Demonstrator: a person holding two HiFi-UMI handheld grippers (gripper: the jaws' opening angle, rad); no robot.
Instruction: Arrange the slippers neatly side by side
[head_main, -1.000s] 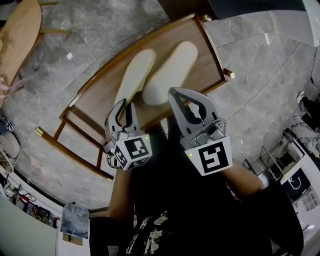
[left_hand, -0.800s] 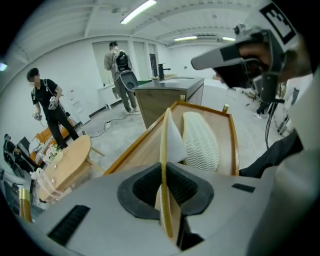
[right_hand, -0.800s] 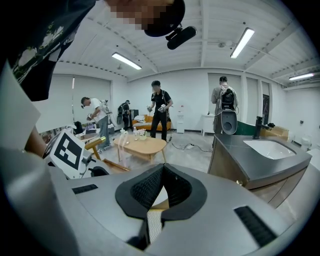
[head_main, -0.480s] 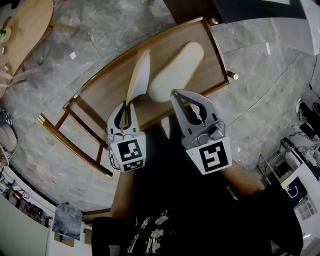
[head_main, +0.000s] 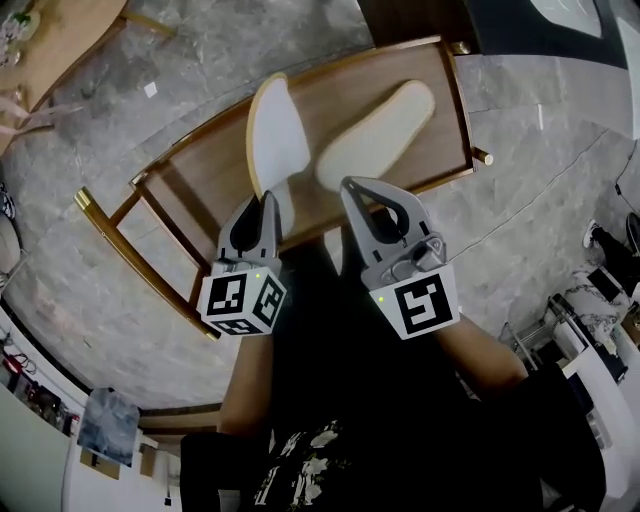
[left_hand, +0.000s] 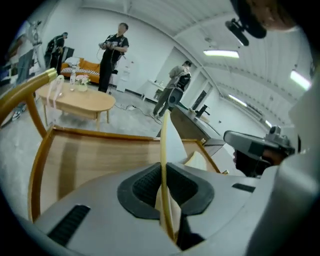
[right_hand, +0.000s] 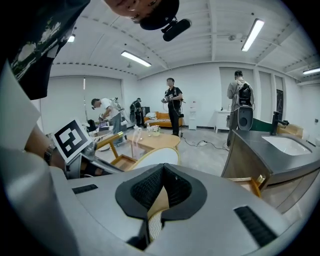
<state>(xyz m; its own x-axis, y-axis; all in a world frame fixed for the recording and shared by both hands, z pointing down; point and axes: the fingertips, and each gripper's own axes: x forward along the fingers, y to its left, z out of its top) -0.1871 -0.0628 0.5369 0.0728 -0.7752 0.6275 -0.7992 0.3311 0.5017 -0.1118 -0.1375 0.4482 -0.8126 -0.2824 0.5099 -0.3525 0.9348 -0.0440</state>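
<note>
Two slippers sit at the rimmed wooden worktop (head_main: 205, 185). The left claw (head_main: 272, 197) is clamped on the heel end of the left slipper (head_main: 275, 130), its thin tan edge pinched between the pads. That slipper is lifted and tilted, pale grey face toward the head camera. The right slipper (head_main: 378, 140) lies flat on the wood just beside it, cream side up. The right claw (head_main: 348, 183) is fully closed and empty, with its tips near that slipper's heel.
</note>
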